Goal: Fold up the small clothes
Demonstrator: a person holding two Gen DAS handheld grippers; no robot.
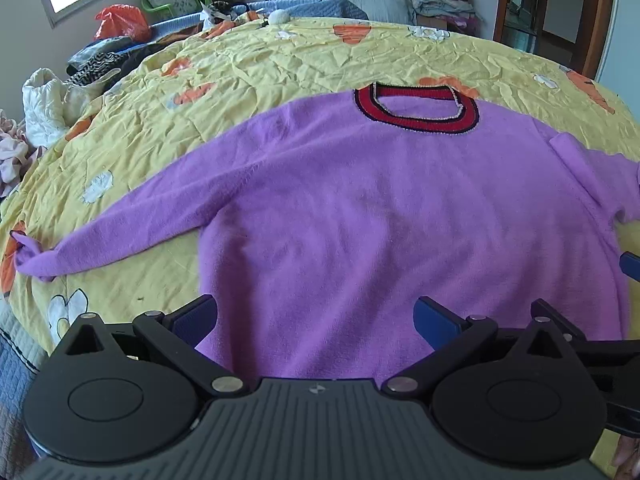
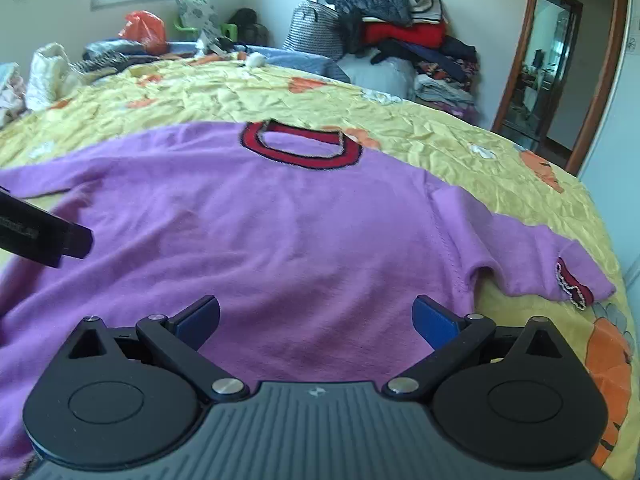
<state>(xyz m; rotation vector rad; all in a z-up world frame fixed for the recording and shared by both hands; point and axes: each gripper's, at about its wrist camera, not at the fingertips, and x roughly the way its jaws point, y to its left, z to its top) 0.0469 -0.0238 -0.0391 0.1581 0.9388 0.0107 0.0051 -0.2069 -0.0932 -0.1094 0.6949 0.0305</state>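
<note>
A purple sweater (image 1: pixel 380 208) with a red and black collar (image 1: pixel 416 110) lies flat on a yellow bedspread (image 1: pixel 280 64), collar at the far side. Its left sleeve (image 1: pixel 120 232) stretches out to the left. Its right sleeve (image 2: pixel 532 256), with a red cuff, lies out to the right in the right wrist view. My left gripper (image 1: pixel 316 320) is open and empty above the sweater's near hem. My right gripper (image 2: pixel 316 320) is open and empty above the sweater (image 2: pixel 280 240), right of the left one. A finger of the left gripper (image 2: pixel 48 236) shows at the right wrist view's left edge.
Piles of clothes (image 2: pixel 400 32) stand at the far side of the bed, by a wooden door frame (image 2: pixel 516 60). More clothes and a white bag (image 1: pixel 44 104) lie at the left edge. An orange plastic bag (image 1: pixel 122 22) sits under the window.
</note>
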